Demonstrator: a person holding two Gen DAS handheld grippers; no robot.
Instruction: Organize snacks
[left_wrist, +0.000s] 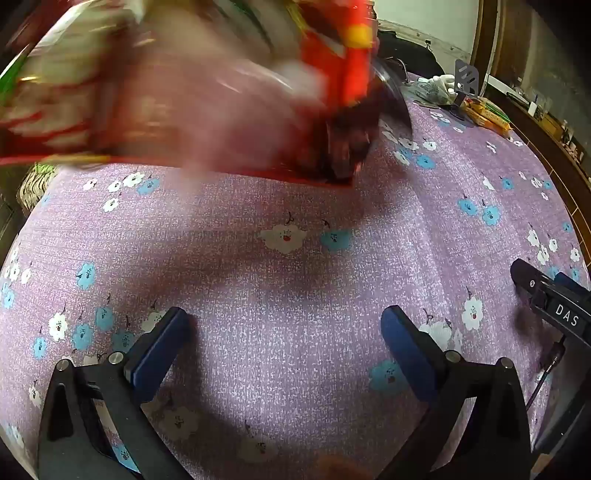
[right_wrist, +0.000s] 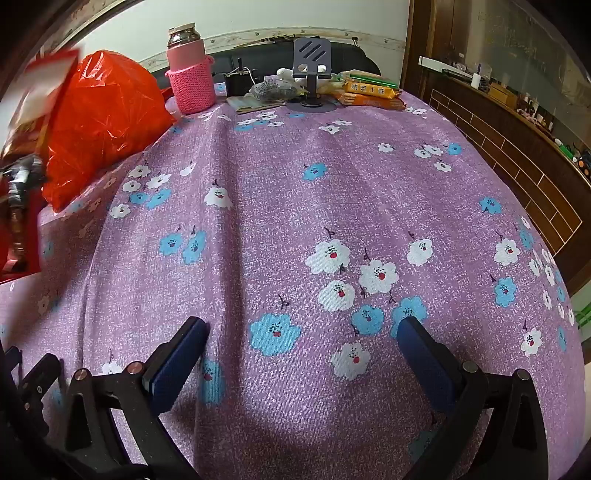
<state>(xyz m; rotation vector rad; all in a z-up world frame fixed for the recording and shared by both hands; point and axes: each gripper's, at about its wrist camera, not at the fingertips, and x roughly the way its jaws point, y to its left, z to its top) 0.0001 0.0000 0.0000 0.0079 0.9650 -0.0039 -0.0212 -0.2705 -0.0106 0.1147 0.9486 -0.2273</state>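
Note:
A large snack bag (left_wrist: 166, 85), red, white and green, fills the upper left of the left wrist view, blurred by motion, above a red box (left_wrist: 295, 177) holding dark wrapped snacks (left_wrist: 347, 147). My left gripper (left_wrist: 284, 325) is open and empty over the purple flowered cloth (left_wrist: 295, 266), short of the box. My right gripper (right_wrist: 303, 332) is open and empty over the cloth. The red box (right_wrist: 18, 240) and blurred bag (right_wrist: 44, 85) show at the left edge of the right wrist view. Orange biscuit packs (right_wrist: 373, 90) lie at the table's far side.
A red plastic bag (right_wrist: 103, 118), a pink bottle in a knitted sleeve (right_wrist: 190, 70), a grey phone stand (right_wrist: 314, 70) and small clutter stand along the far edge. A wooden cabinet (right_wrist: 517, 147) is on the right. The right gripper's body (left_wrist: 557, 306) shows at right.

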